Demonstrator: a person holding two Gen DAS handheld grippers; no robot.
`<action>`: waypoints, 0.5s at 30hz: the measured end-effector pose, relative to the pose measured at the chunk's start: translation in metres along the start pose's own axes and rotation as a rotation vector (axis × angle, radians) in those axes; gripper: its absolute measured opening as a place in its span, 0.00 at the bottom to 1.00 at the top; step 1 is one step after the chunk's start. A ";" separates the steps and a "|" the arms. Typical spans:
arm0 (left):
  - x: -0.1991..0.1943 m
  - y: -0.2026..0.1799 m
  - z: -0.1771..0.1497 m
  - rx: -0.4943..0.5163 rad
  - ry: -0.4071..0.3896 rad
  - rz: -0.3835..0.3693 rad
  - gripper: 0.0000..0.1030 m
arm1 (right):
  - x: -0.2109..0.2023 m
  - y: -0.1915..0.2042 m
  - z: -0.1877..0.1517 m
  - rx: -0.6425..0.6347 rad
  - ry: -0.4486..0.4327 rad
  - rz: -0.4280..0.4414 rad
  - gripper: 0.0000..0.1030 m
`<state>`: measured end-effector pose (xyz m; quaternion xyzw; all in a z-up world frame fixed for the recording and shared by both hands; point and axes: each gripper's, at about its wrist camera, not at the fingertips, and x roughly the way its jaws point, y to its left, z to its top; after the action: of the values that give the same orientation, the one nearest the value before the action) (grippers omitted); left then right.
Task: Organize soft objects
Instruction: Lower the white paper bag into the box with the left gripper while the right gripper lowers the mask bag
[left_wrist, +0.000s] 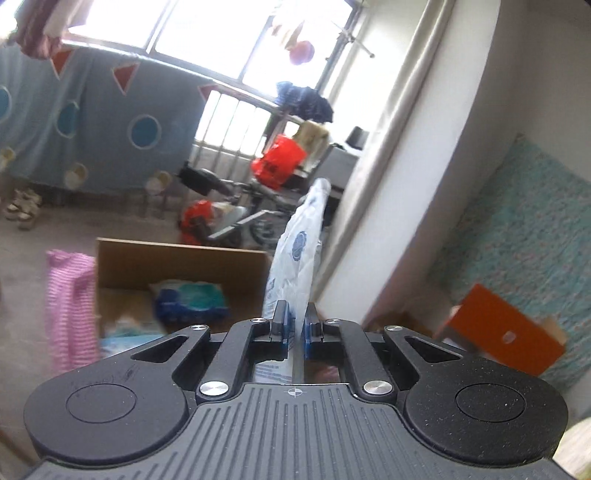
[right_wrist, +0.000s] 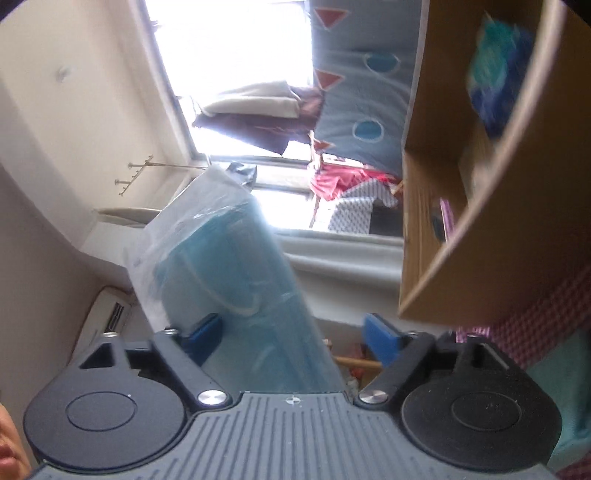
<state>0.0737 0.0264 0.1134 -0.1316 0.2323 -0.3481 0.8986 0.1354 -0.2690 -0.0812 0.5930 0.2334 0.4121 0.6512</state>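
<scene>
Left gripper (left_wrist: 294, 325) pinches a white pack (left_wrist: 295, 251) that runs straight ahead along its fingers, box (left_wrist: 177, 258) just ahead-left and nearer this hand, while right gripper (right_wrist: 295, 328), spread wide, has a blue pack (right_wrist: 236, 266) leaning on its left pad only

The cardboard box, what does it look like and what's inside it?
The cardboard box is plain brown, open on top, with straight walls. It stands on the floor, ahead of the left hand-held gripper. Inside lies a squashy blue and teal plastic pack. A pink striped cloth hangs just beside its left wall; whether they touch is unclear.
</scene>
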 end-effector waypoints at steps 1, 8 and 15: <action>0.008 -0.001 0.003 -0.005 0.003 -0.012 0.06 | -0.006 0.005 0.004 -0.019 -0.009 -0.002 0.69; 0.057 0.000 0.027 -0.047 0.011 -0.093 0.06 | -0.045 0.047 0.045 -0.202 -0.082 -0.125 0.46; 0.134 0.020 0.053 -0.116 0.090 -0.036 0.06 | -0.055 0.097 0.108 -0.463 -0.099 -0.443 0.30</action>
<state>0.1989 -0.0468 0.1074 -0.1717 0.2899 -0.3556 0.8718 0.1652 -0.3806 0.0229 0.3834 0.2250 0.2729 0.8532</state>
